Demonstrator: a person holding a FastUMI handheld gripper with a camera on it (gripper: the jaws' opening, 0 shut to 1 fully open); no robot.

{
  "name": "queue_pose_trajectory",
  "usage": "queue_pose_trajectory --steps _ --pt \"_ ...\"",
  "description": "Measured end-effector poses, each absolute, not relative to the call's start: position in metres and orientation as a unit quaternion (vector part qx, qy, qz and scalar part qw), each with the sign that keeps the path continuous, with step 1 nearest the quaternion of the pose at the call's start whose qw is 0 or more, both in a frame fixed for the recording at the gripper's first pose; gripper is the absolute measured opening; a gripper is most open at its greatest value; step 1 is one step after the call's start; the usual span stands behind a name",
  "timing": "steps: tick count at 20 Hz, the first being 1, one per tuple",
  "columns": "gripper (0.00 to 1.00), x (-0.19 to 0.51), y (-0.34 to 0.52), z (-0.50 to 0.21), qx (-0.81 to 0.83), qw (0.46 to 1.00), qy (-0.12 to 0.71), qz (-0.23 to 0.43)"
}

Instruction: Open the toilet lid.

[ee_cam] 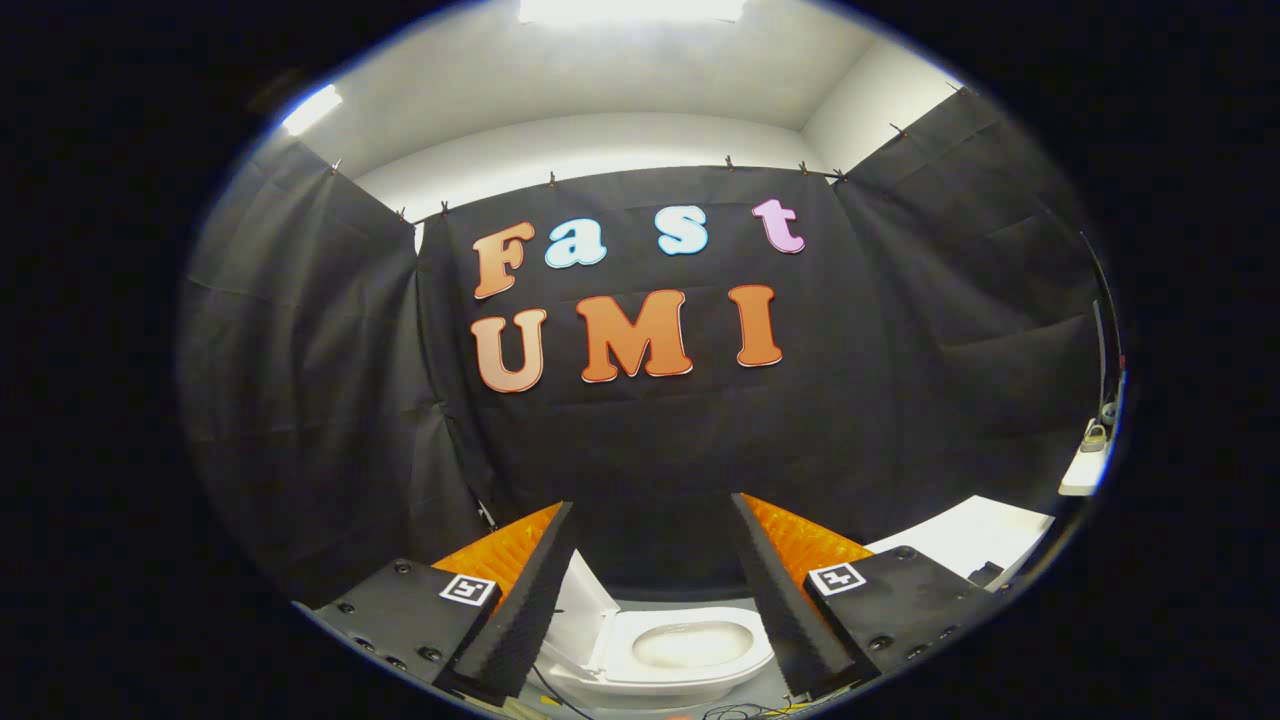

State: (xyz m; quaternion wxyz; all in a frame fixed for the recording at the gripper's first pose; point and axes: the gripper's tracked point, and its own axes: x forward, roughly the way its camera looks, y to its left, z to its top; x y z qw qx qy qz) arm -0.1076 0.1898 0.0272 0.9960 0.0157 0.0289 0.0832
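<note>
A white toilet [690, 650] stands low between my two fingers, some way ahead and below them. Its lid [578, 615] is raised and leans back on the left side, next to my left finger [530, 600]. The seat ring and the pale bowl inside it lie bare. My gripper [652, 510] is open, its fingers spread wide with nothing between them, and it is held well above the toilet, facing the black cloth wall.
Black cloth walls close the booth ahead and on both sides. A white table surface [975, 535] sits to the right beyond my right finger. Thin cables [740, 712] lie on the floor in front of the toilet.
</note>
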Motion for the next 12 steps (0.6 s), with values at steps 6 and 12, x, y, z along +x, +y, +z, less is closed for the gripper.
queue_pose_trajectory --steps 6,12 --pt "0.98 -0.1064 0.2006 0.0254 0.006 0.995 0.031 0.091" --pt "0.98 -0.1054 0.1977 0.022 0.009 0.995 0.034 0.089"
